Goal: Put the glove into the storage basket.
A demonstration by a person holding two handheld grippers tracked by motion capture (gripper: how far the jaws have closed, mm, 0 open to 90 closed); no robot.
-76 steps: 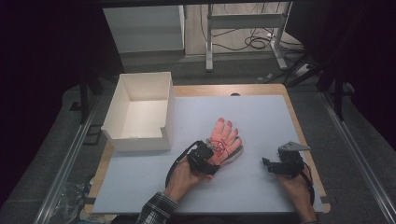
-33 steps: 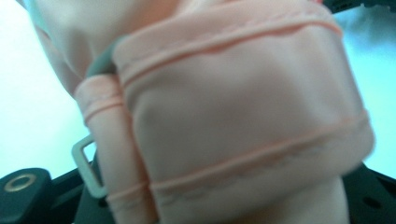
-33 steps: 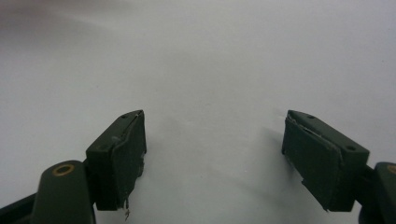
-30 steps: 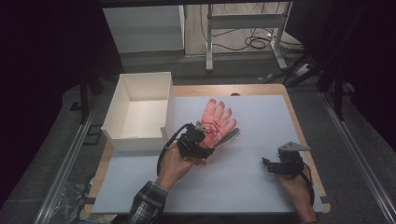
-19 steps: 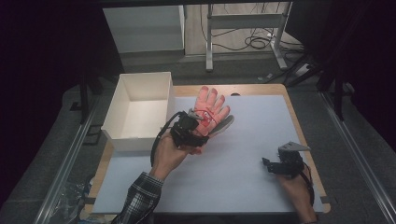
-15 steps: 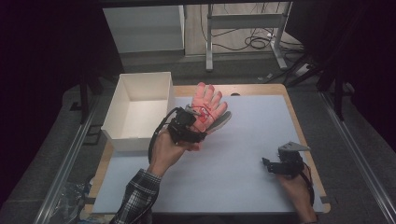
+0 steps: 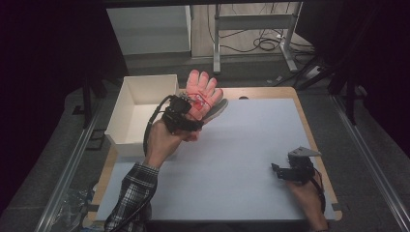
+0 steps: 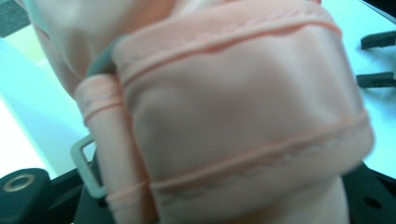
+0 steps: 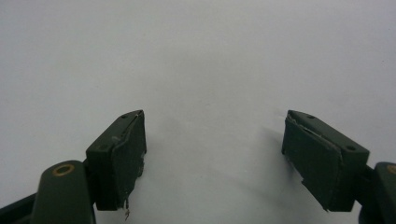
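Dark floor and a tangle of cables lie beyond the table (image 7: 261, 145), whose pale grey top is lit from above. At its far left corner sits a white open box (image 7: 139, 113). The left gripper (image 7: 186, 113) is up off the surface, right beside the box's near wall, and its jaws are clamped on a pink glove (image 7: 203, 94) at the cuff end. The glove's fingers stand up and fan out above the gripper, over the far edge of the table, with a grey patch showing along its right side. From the left gripper view the glove's cuff (image 8: 243, 116) is pressed close, stitched bands running across it and a grey buckle (image 8: 88, 165) at the strap on the left. A plaid sleeve (image 7: 133, 193) shows on the left forearm. Over at the near right, the right gripper (image 7: 280, 171) sits low at the table top, its jaws standing wide apart with nothing but bare surface between them.
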